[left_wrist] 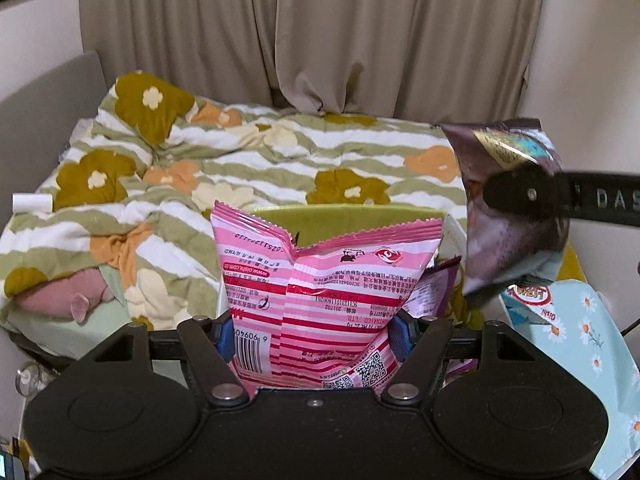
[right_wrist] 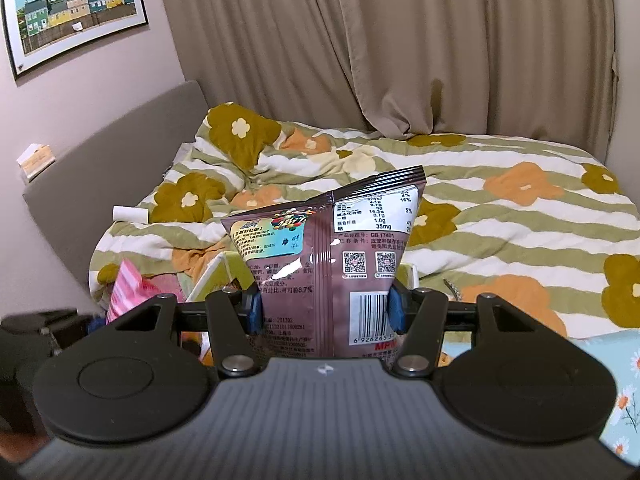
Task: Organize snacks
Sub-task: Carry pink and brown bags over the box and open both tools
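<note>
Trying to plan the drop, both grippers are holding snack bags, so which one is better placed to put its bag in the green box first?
Probably the left gripper: its pink bag sits right in front of the green box. The right gripper's brown bag hangs higher, off to the side.

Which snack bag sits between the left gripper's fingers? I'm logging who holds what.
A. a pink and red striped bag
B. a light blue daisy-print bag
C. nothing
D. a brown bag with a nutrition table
A: in the left wrist view the left gripper has its blue pads closed on the pink striped bag, while the brown bag is clamped in the right gripper.
</note>
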### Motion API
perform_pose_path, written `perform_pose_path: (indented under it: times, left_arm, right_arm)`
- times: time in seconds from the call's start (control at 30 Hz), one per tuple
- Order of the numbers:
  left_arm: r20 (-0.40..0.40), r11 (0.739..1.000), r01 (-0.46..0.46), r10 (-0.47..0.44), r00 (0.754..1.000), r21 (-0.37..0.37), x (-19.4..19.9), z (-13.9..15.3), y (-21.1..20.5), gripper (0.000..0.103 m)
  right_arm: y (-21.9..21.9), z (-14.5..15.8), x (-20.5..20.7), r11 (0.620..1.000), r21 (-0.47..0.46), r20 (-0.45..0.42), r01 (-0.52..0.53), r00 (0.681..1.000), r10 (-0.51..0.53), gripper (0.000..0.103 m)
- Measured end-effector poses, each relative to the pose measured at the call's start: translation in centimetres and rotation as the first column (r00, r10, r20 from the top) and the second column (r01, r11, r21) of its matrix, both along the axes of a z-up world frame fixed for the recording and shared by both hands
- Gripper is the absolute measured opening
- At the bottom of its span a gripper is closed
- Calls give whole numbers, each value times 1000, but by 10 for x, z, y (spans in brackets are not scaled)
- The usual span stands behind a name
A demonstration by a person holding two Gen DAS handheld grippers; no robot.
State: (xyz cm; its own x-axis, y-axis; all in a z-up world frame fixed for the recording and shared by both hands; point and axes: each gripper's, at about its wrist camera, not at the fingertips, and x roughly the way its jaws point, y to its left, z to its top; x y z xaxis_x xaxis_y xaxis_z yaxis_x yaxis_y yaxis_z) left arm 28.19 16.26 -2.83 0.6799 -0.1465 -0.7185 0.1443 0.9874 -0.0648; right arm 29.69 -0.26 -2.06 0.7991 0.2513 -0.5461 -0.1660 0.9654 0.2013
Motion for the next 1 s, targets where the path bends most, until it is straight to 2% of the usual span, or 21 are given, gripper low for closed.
perform_pose_path:
  times: [0.1,0.13,0.53,0.57,0.63,0.67,1.0]
  left_arm:
    - [-10,1000,12,-12,1000,10,2,-3,1,98]
    - [-2,1000,13,-13,1000,20,1,-3,1,100]
    - [4,1000,1,-1,1000,23,0,-1,12,100]
    - [6,1000,-1,1,1000,24,0,-1,12,100]
    - [7,1000,-6,6,1000,25,-1,0,13,100]
    - [7,1000,-9,8,1000,25,-1,0,13,100]
    - [14,1000,-5,5,1000,24,-8,0,11,100]
  right_arm:
    - [4,-2,10,1000,6,-14,-3,1000,3,71]
    - [5,-2,12,1000,3,-17,-3,1000,3,71]
    - [29,5,41,999,8,-56,-53,997,54,73]
    - [31,4,43,998,16,-61,-53,997,54,75]
    - [32,2,45,997,49,-71,-64,995,67,90]
    - [31,0,45,996,68,-70,-63,995,67,103]
    - [20,-3,31,995,94,-71,-28,997,35,103]
